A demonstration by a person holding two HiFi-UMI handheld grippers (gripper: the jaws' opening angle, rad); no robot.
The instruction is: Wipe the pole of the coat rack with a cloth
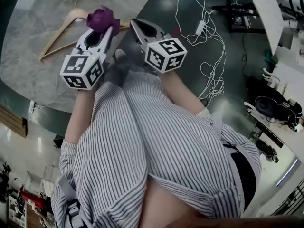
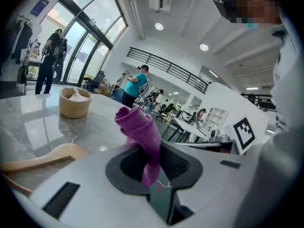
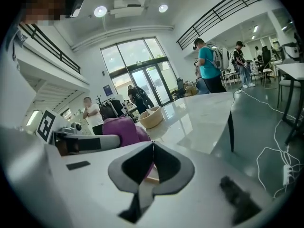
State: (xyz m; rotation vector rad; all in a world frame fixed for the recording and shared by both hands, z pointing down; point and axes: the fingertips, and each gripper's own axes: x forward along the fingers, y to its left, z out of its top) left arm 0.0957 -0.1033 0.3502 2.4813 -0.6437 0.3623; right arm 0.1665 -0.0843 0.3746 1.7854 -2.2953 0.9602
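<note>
My left gripper (image 1: 105, 31) is shut on a purple cloth (image 1: 101, 19), which bunches up above the jaws over the marble table's edge. In the left gripper view the cloth (image 2: 141, 137) stands up between the jaws and a strip of it hangs down into the gap. My right gripper (image 1: 137, 28) is beside the left one, shut with nothing between its jaws; in its own view the jaw tips (image 3: 153, 145) meet, and the purple cloth (image 3: 124, 129) shows just to the left. No coat rack pole is in sight.
A wooden hanger (image 1: 64, 30) lies on the grey marble table (image 1: 33, 56) beside the left gripper. A tan bowl (image 2: 75, 101) stands further along the table. White cables (image 1: 209, 46) trail over the dark floor on the right. People stand in the hall beyond.
</note>
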